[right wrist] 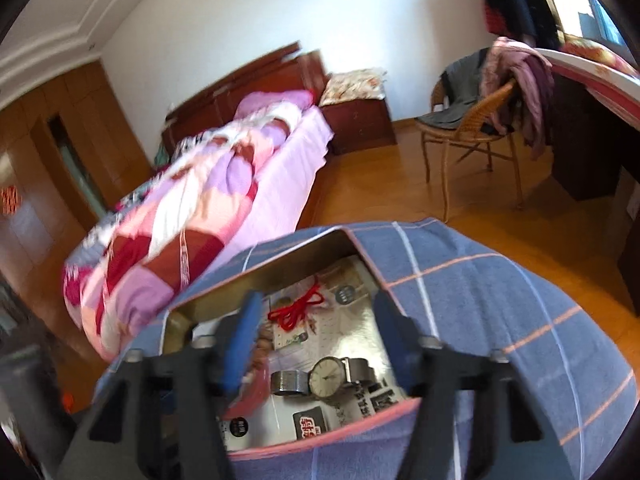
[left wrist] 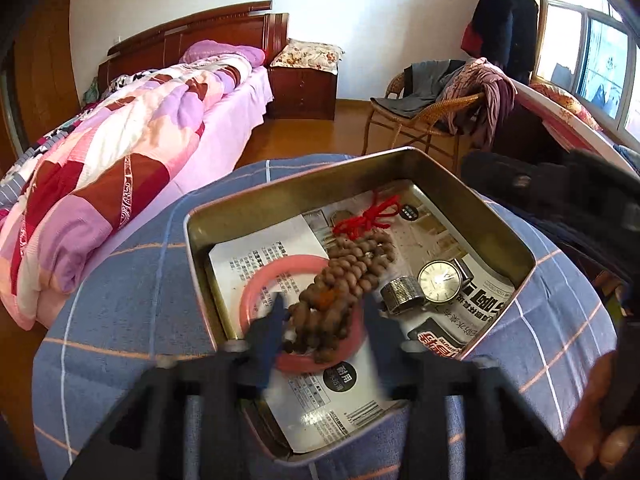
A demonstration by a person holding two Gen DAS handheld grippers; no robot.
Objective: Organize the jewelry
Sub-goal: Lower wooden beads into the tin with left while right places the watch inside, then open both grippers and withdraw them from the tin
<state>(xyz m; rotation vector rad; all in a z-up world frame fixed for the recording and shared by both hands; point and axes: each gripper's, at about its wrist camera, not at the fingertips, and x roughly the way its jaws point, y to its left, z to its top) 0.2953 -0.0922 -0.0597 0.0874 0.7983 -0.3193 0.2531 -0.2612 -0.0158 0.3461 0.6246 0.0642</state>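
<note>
bedroom quilt (left wrist: 120, 300) bears tin (left wrist: 460, 200); left fingers (left wrist: 280, 316) and right fingers (right wrist: 240, 344) released over beads (left wrist: 344, 276), watch (right wrist: 326, 376).

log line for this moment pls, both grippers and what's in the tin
left gripper: open over bead string | right gripper: open above watch | tin: beads, pink bangle, watch

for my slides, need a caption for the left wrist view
Open left gripper over a metal tin holding wooden beads, pink bangle and wristwatch.
</note>
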